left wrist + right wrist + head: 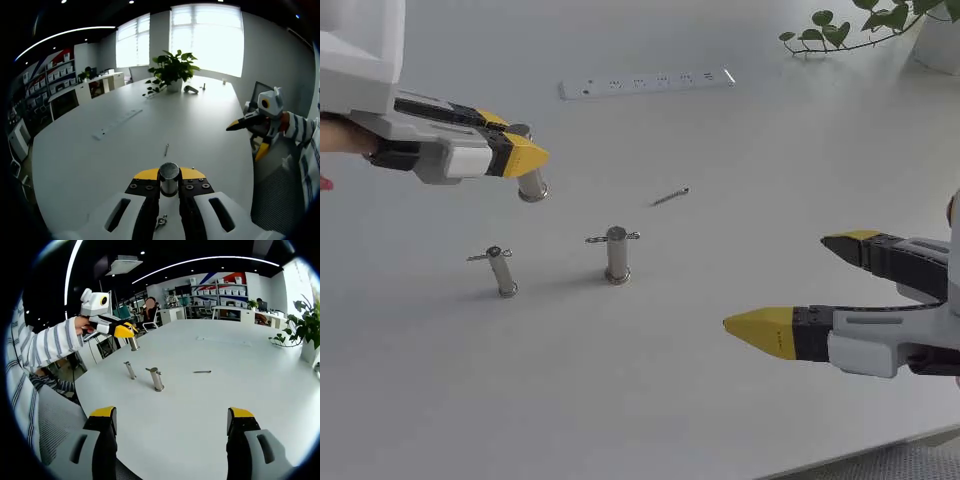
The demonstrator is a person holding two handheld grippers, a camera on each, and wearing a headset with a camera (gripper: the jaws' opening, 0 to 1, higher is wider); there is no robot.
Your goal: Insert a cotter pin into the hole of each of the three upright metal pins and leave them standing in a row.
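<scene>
Metal pin between left tongs; right tongs wide apart.

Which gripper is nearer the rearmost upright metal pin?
Left. The left gripper is closed around the rearmost metal pin; the right gripper hangs open far off to its right, nearer the person.

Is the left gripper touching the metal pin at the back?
Touching. In the left gripper view, the left gripper has its fingers pressed against both sides of the metal pin, with no gap showing.
</scene>
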